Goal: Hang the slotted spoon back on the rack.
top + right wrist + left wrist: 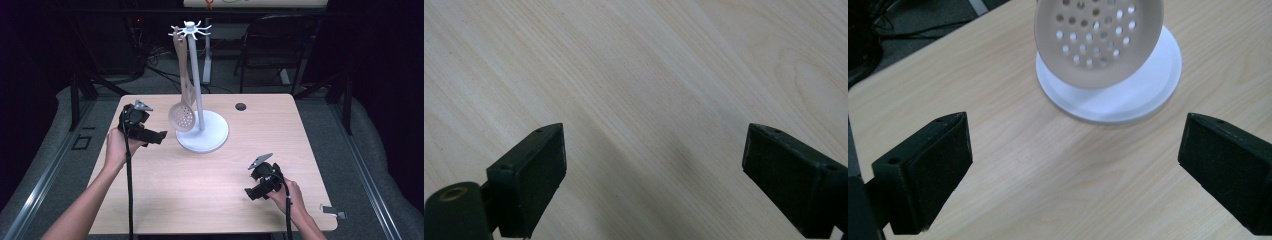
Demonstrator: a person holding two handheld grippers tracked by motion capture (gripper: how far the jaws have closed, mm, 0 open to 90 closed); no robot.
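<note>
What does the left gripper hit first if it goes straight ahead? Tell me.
Likely the slotted spoon hanging on the white stand; the open left gripper points at its perforated bowl, though depth is uncertain.

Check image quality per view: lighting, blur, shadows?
High view: table well lit, surroundings near black; stand and hanging strainer fairly sharp. Left gripper view: strainer slightly soft up close, casting a faint shadow on the white base; wood grain crisp. Right gripper view: even light on bare wood, with a soft, faint shadow band between the jaws; no glare.
</note>
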